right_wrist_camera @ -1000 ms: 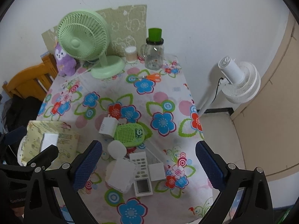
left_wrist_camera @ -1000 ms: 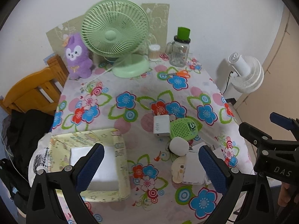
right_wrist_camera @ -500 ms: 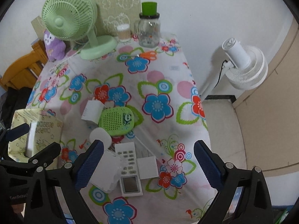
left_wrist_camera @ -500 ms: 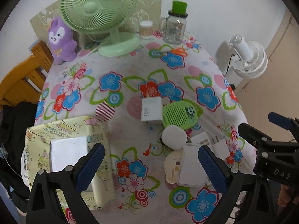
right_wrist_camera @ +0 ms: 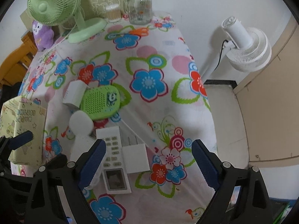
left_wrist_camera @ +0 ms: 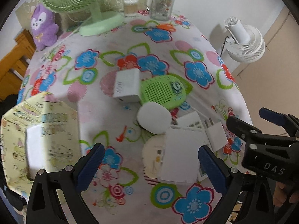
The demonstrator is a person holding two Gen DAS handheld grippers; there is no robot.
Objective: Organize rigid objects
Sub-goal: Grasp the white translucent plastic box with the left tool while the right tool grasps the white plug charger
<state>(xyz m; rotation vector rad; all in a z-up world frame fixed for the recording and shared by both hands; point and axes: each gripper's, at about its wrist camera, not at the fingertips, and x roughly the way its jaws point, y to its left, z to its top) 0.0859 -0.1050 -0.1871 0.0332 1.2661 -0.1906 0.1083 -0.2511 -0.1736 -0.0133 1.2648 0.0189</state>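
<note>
Right gripper (right_wrist_camera: 148,160), jaws apart and closing on nothing yet, hangs over the white charger (right_wrist_camera: 136,157) low in the frame beside the remote (right_wrist_camera: 114,160): light, stiff, smooth plastic, probably best pinched across its flat sides.

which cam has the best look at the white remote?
Right wrist. The white remote shows its keypad and screen there, with only its left edge behind a finger of the hand-held gripper. In the left wrist view just a sliver of the remote shows behind the white charger plug and a white box.
</note>
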